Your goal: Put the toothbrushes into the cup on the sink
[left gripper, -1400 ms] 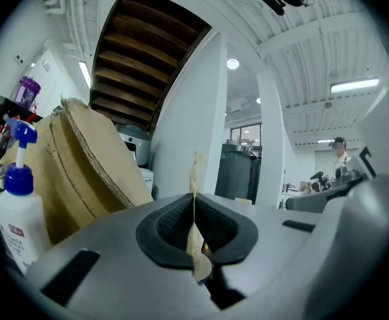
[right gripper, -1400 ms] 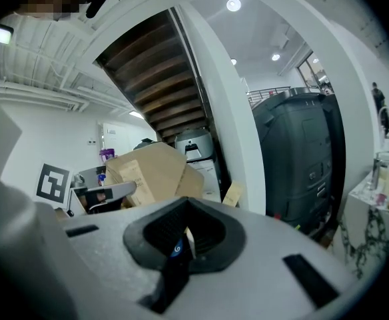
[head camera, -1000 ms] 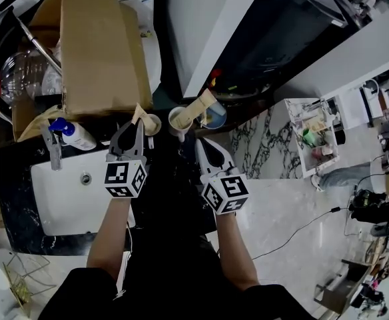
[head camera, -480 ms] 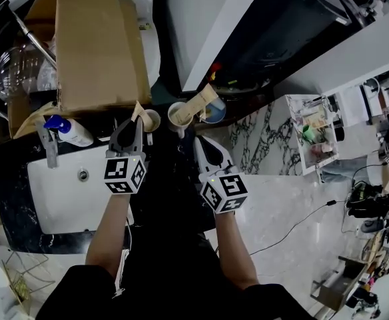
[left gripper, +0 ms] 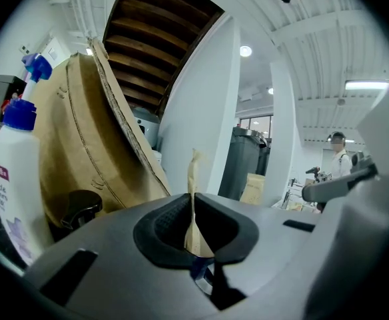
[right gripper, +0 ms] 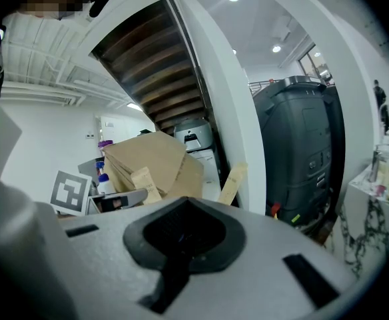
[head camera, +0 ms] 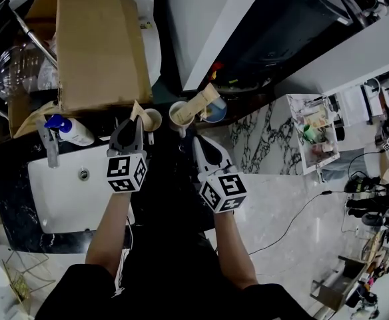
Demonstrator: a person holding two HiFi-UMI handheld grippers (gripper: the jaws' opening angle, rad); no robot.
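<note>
Toothbrush point(left gripper: 193, 185), slim, tan, paper-wrapped, upright

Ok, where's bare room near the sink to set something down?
The white basin is bare, bordered by the faucet and pump bottle behind and the left claw at its right. The back edge is crowded: two cups and a cardboard box.

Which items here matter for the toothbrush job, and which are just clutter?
Job:
- wrapped toothbrush, clamped in the left gripper
- second wrapped toothbrush, standing in the white cup
- right gripper, shut and empty

Clutter:
- cardboard box
- blue-capped bottle
- faucet
</note>
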